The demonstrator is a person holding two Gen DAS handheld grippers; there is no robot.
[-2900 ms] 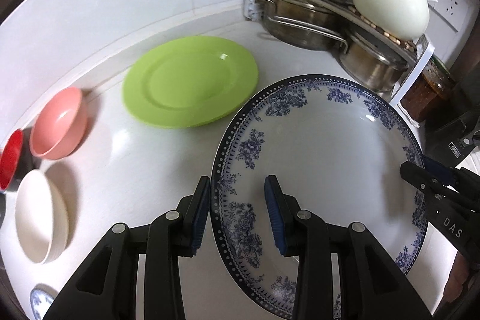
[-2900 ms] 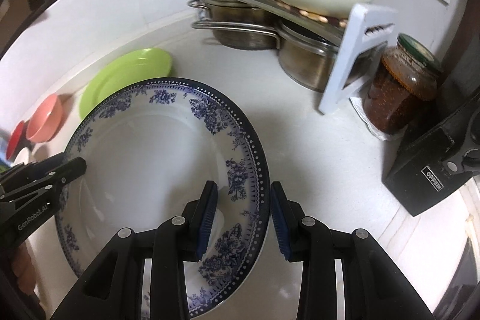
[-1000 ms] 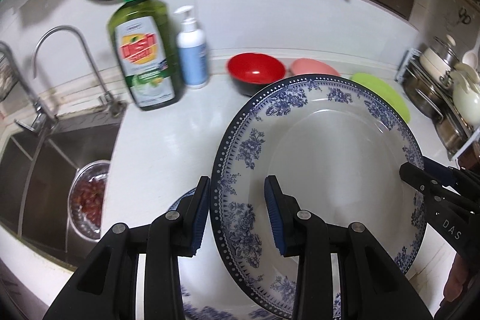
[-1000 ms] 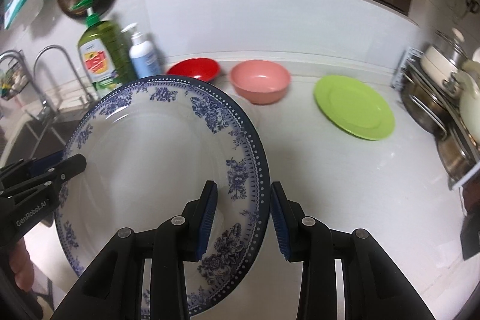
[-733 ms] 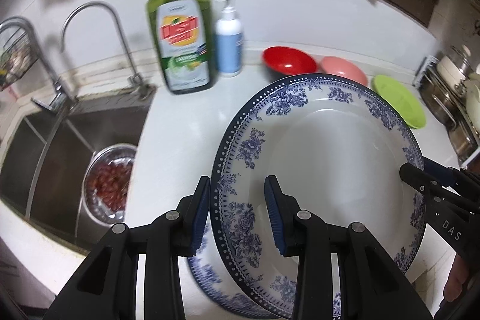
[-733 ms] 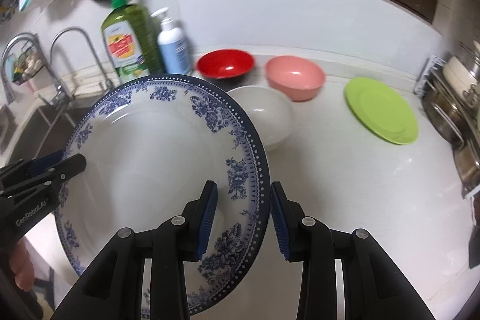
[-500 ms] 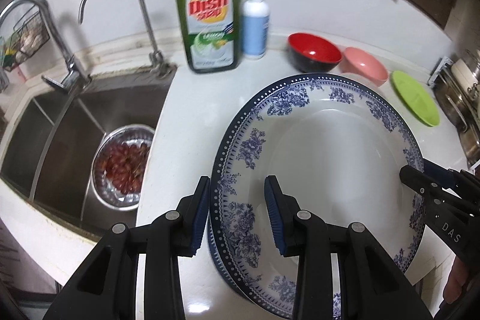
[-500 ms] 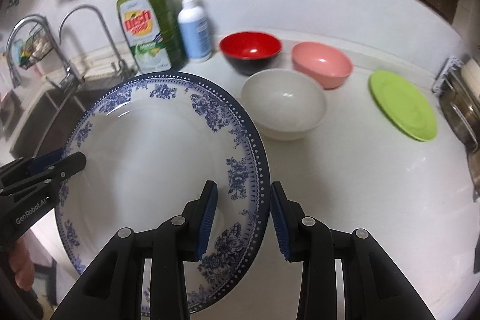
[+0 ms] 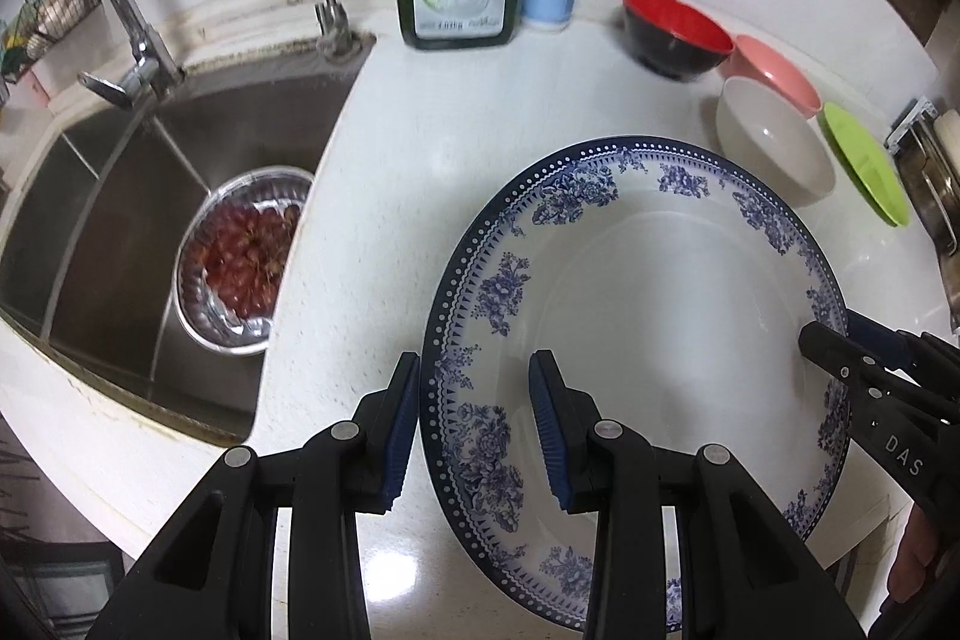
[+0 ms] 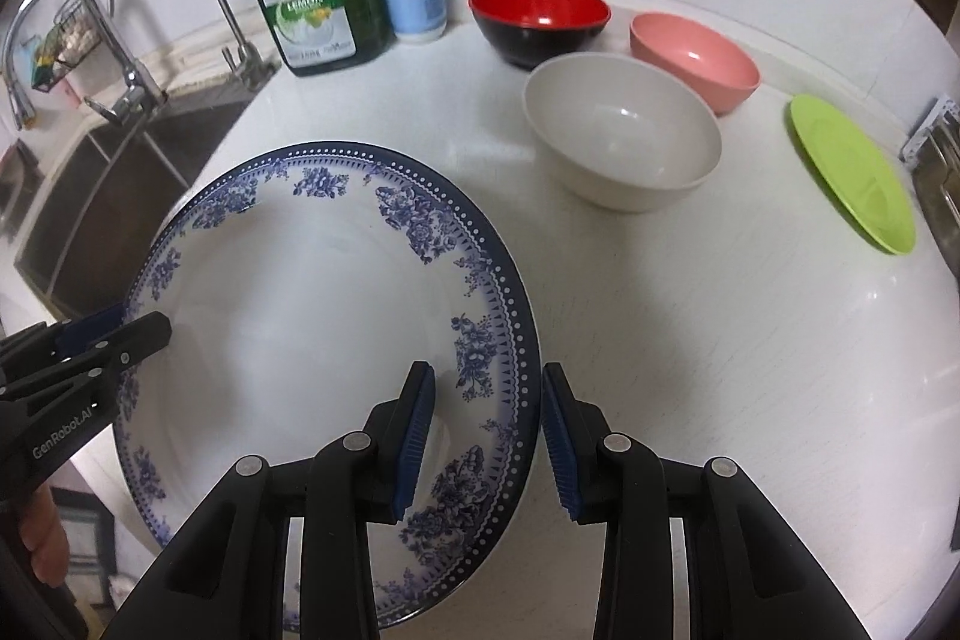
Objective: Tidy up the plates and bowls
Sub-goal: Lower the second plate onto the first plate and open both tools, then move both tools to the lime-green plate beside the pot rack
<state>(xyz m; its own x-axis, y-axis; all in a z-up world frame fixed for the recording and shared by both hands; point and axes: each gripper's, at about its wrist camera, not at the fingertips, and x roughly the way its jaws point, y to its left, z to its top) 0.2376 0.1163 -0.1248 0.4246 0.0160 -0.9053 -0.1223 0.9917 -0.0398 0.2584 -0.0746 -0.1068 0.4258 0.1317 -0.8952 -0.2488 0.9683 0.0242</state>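
I have the blue-patterned plate (image 9: 660,292) held between both tools: the left gripper (image 9: 474,424) has its jaws astride the plate's left rim, and the right gripper (image 10: 489,430) has its jaws astride the right rim. On each side a gap shows between pads and china, so I cannot tell how firmly either one pinches.

The plate sits low over the counter (image 10: 690,316), between the sink (image 9: 150,196) and the white bowl (image 10: 624,148). At its far-left edge in the right view I see a second dark rim peeking out, which I take to be another plate beneath it. Behind the white bowl are the red bowl (image 10: 540,10) and pink bowl (image 10: 696,55); to its right lies the green plate (image 10: 852,172).

My read: this is the set-down step. Next I'd settle the plate squarely, part both jaws and draw back sideways without dragging the rim.
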